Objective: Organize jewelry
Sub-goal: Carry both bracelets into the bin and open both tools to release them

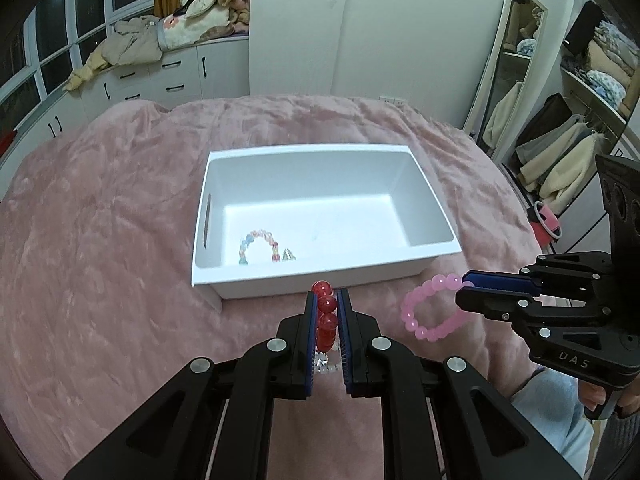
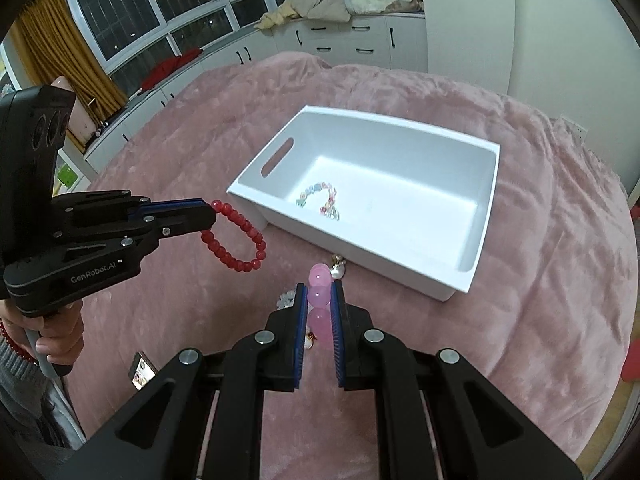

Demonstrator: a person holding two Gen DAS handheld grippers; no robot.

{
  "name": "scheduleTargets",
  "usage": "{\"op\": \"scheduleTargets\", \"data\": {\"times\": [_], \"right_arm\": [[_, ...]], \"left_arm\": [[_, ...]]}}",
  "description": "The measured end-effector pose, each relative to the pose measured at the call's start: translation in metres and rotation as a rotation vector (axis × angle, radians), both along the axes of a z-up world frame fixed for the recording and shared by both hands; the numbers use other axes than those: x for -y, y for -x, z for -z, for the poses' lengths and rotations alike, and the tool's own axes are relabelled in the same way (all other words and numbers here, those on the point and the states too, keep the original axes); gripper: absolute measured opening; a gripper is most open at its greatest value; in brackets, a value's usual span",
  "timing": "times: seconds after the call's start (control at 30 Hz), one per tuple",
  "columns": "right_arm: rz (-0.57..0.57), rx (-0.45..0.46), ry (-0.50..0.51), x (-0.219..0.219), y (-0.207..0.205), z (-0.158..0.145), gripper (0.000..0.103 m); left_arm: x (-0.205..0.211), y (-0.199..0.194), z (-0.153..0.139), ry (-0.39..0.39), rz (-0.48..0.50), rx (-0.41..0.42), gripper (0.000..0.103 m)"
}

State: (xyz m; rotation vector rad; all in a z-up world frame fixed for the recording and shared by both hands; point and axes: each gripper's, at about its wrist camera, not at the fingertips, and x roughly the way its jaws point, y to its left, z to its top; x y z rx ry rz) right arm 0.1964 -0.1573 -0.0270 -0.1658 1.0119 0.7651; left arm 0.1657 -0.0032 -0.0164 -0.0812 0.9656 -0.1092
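Observation:
A white plastic bin [image 1: 280, 152] [image 2: 486, 148] sits on the pink blanket. On its floor lie a pastel bead bracelet [image 1: 258, 245] [image 2: 320, 196] and a small clear trinket [image 1: 289, 255]. My left gripper [image 1: 326, 300] [image 2: 212, 210] is shut on a red bead bracelet [image 1: 326, 318] [image 2: 236, 240], lifted off the blanket just in front of the bin. To its right my right gripper [image 2: 319, 292] [image 1: 464, 284] is shut on a pink bead bracelet [image 2: 319, 308] [image 1: 428, 310], likewise held in the air.
Small pearl and crystal pieces lie on the blanket: one [image 2: 338, 266] by the bin's near corner, others [image 2: 285, 300] [image 1: 326, 362] under the grippers. A phone [image 2: 142, 372] lies at the lower left. Drawers, a mirror [image 1: 508, 68] and clothes racks ring the bed.

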Motion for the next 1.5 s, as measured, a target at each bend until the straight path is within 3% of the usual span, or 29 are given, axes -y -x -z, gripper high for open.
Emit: {"op": "scheduleTargets", "data": {"times": [0.43, 0.73, 1.03, 1.5], "right_arm": [[0.051, 0.048, -0.021, -0.002, -0.022, -0.025, 0.012], [0.115, 0.060, -0.022, 0.003, -0.050, -0.027, 0.012], [0.194, 0.077, -0.034, 0.012, -0.086, -0.011, 0.012], [0.166, 0.049, 0.065, -0.011, -0.117, 0.042, 0.012]], "left_arm": [[-0.003, -0.026, -0.025, -0.032, -0.001, 0.050, 0.015], [-0.008, -0.056, -0.023, -0.048, -0.010, 0.045, 0.015], [-0.016, -0.091, -0.002, -0.057, -0.042, 0.005, 0.015], [-0.032, -0.135, 0.062, -0.067, -0.084, -0.115, 0.015]]}}
